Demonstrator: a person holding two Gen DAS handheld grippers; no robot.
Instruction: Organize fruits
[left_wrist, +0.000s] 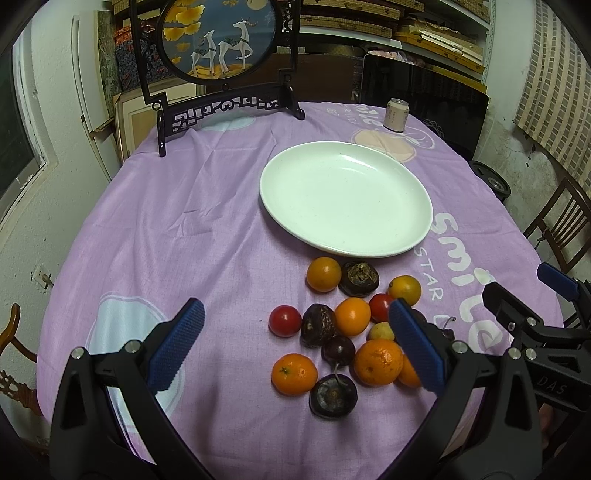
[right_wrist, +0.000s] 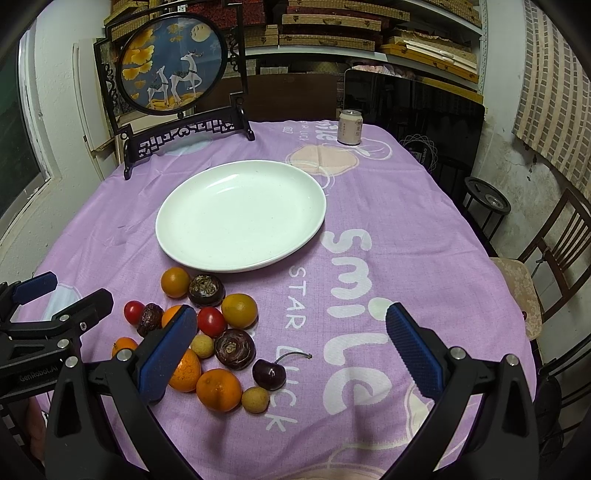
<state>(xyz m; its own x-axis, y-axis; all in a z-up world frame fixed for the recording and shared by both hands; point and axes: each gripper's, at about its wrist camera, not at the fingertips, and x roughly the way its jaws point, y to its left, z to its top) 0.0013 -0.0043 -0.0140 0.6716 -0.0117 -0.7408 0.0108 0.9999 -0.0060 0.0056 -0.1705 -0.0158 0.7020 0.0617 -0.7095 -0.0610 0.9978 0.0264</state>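
An empty white plate sits on the purple tablecloth. Just in front of it lies a cluster of fruit: several oranges, red tomatoes, dark brown round fruits, a dark cherry with a stem, and small yellow fruits. My left gripper is open above the near side of the cluster, holding nothing. My right gripper is open over the cluster's right edge, also empty. Each gripper shows at the edge of the other's view.
A framed round deer picture on a black stand is at the table's far left. A drink can stands at the far edge. A dark screen and wooden chairs are beyond the table on the right.
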